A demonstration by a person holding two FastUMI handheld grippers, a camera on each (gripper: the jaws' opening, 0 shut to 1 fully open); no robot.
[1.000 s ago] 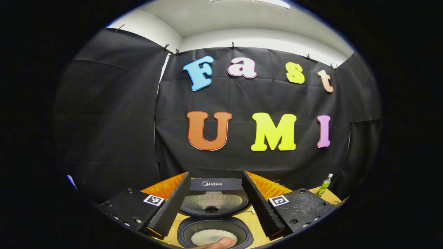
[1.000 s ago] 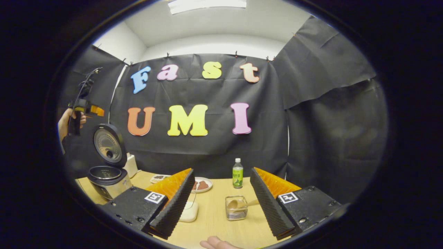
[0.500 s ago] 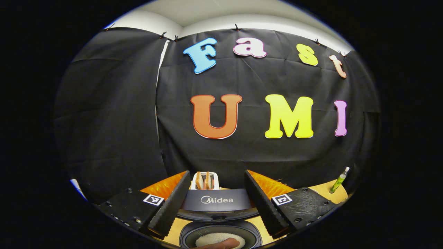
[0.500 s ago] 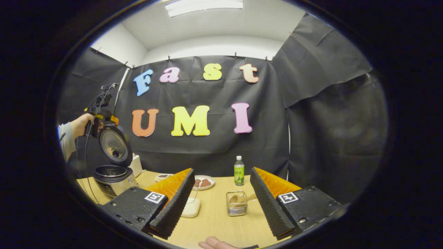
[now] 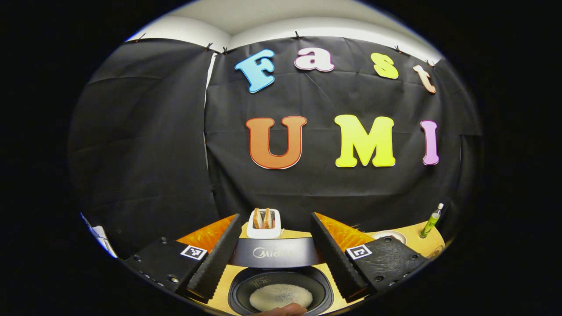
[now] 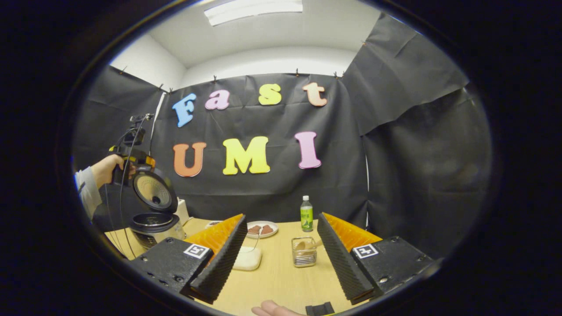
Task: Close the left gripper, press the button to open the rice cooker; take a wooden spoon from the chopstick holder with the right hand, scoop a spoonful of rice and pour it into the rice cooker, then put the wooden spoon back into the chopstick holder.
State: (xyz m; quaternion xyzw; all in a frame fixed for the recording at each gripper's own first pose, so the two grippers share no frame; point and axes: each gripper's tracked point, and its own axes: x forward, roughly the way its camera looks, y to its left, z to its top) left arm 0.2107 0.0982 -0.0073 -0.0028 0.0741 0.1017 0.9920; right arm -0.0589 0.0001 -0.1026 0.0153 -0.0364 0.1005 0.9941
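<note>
left gripper (image 5: pixel 274 259) held above the rice cooker (image 5: pixel 281 289), fingers spread wide with nothing between them; camera looks down into the open pot, where a pale layer of rice (image 5: pixel 281 297) lies on the bottom. compared with a second ago the lid (image 5: pixel 275 253) now shows edge-on instead of face-on, and the toaster (image 5: pixel 264 224) behind it has come into sight, so the left hand has risen and drawn back from the cooker. in the right gripper view the cooker (image 6: pixel 156 224) stands at the table's (image 6: pixel 281 281) left end with its lid (image 6: pixel 154 193) tipped fully up, and the person's hand (image 6: pixel 105 169) holds the left gripper just beside the lid top. judgement: the opening step is done, lid stays up by itself. right gripper (image 6: pixel 281 259) also released, jaws apart and empty, low over the table; over the last second it has crept toward the chopstick holder (image 6: pixel 304 252), which sits between its fingers in view but farther off, not touched. the wooden spoon (image 6: pixel 303 246) rests in the holder, handle leaning right. a white dish (image 6: pixel 248 259) lies left of the holder, a plate (image 6: pixel 262 229) and green bottle (image 6: pixel 306 214) behind. next step as i read it: right hand takes the spoon by its handle.
</note>
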